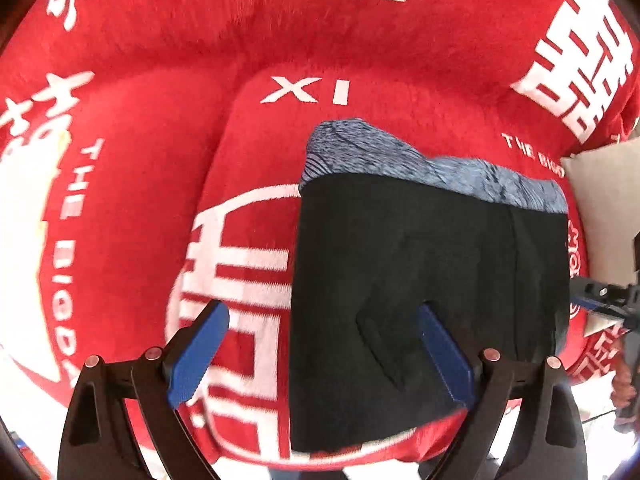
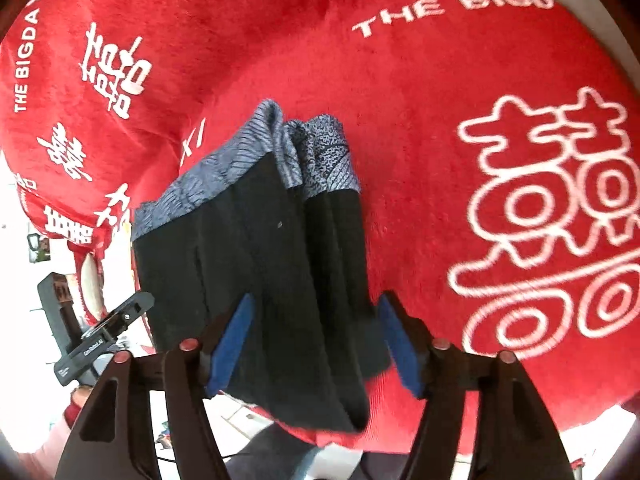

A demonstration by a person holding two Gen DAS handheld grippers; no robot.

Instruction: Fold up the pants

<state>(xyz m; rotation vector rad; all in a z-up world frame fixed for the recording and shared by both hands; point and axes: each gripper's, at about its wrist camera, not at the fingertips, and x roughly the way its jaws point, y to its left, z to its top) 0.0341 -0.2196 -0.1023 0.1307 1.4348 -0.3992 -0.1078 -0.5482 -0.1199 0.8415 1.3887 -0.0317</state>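
The black pants (image 1: pixel 428 280) with blue-grey patterned cuffs (image 1: pixel 400 164) lie folded into a compact stack on the red blanket; they also show in the right wrist view (image 2: pixel 280 264). My left gripper (image 1: pixel 322 354) is open, hovering above the stack's left edge, with one blue pad (image 1: pixel 198 354) over the blanket and the other over the black cloth. My right gripper (image 2: pixel 314 346) is open, its blue pads astride the near end of the stack (image 2: pixel 304 380), holding nothing. The other gripper shows at the left edge of the right wrist view (image 2: pixel 100 332).
A red plush blanket (image 1: pixel 160 140) with white characters and "THE BIGDAY" lettering covers the surface (image 2: pixel 440 120). Its near edge drops off to a light floor (image 2: pixel 240 416). A beige panel (image 1: pixel 600 208) stands at the right.
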